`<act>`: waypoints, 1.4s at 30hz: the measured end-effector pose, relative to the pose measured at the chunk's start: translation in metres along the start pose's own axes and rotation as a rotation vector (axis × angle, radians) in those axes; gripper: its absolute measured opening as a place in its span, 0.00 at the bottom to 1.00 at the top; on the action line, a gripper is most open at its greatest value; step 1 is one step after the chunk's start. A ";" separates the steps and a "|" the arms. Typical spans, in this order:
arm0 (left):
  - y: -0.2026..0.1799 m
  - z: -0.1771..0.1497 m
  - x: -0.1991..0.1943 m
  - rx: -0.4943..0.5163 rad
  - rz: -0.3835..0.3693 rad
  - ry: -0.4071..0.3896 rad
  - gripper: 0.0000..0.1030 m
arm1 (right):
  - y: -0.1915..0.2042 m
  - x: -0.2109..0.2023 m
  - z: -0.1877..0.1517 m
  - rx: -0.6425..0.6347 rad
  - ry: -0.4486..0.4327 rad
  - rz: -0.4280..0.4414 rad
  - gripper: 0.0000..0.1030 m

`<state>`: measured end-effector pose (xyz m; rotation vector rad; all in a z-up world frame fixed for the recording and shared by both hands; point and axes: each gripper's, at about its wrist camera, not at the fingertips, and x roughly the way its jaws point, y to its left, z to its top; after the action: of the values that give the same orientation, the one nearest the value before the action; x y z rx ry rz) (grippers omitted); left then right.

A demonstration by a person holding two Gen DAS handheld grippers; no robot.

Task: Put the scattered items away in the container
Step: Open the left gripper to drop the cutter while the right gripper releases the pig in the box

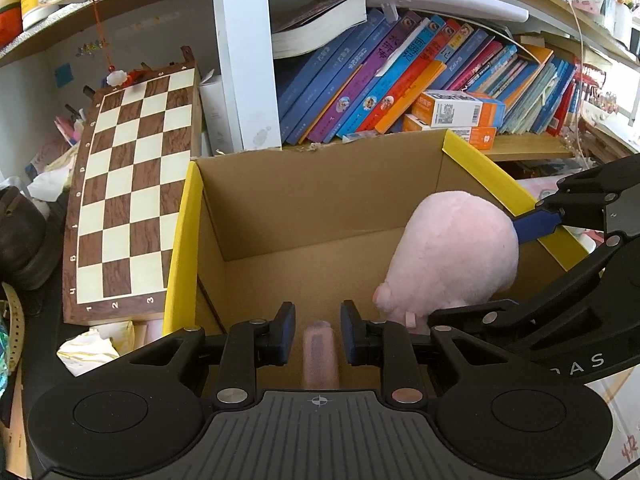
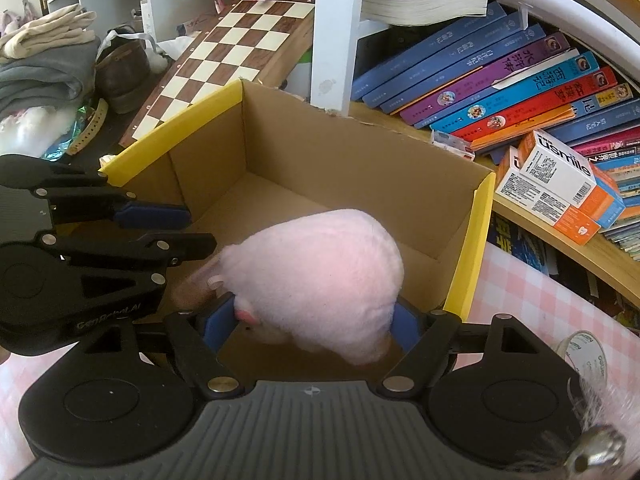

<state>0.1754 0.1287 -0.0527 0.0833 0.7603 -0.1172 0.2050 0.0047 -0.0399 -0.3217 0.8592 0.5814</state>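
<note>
Nearest to us in the left wrist view, the left gripper [image 1: 318,330] sits at the bottom centre. Its blue pads are drawn in almost as far as they go, and a small pale pink tube [image 1: 320,354] stands between them, clamped on both sides. We cannot read what the tube is.

In the right wrist view the right gripper [image 2: 312,320] is spread wide. Its two blue pads press against opposite flanks of a pink plush toy [image 2: 316,272], which fills the gap between them. The toy is inside the opening of the cardboard box [image 2: 340,152], towards the lower right corner in the left wrist view. We cannot tell whether it rests on the box floor or hangs just above it. The left gripper shows at the left edge of this view, reaching over the yellow-taped rim.

Around the box on the right lies a pink checked cloth [image 2: 540,300]. Just behind the box, left of centre, a chessboard [image 1: 124,184] leans tilted against the shelving, touching the yellow edge. A white shelf post [image 1: 244,60] rises behind the far wall. To its right a row of slanting books [image 1: 380,80] fills the shelf, with orange-and-white cartons [image 2: 560,184] stacked in front of them. At upper left in the right wrist view lie folded clothes [image 2: 44,68].
</note>
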 end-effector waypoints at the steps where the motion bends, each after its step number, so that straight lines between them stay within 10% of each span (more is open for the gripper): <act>1: 0.000 0.000 0.000 0.000 0.000 0.000 0.22 | 0.000 0.000 0.000 0.000 0.000 0.000 0.76; 21: 0.000 0.002 -0.006 -0.009 -0.001 -0.015 0.32 | 0.000 -0.004 0.000 -0.007 -0.005 -0.019 0.83; 28: 0.002 0.004 -0.020 -0.016 0.033 -0.049 0.59 | -0.002 -0.016 -0.001 0.009 -0.030 -0.034 0.83; 42: -0.015 0.005 -0.059 0.024 0.056 -0.101 0.74 | -0.003 -0.059 -0.015 0.050 -0.084 -0.064 0.84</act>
<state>0.1343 0.1179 -0.0084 0.1202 0.6554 -0.0768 0.1671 -0.0259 -0.0024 -0.2758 0.7788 0.5099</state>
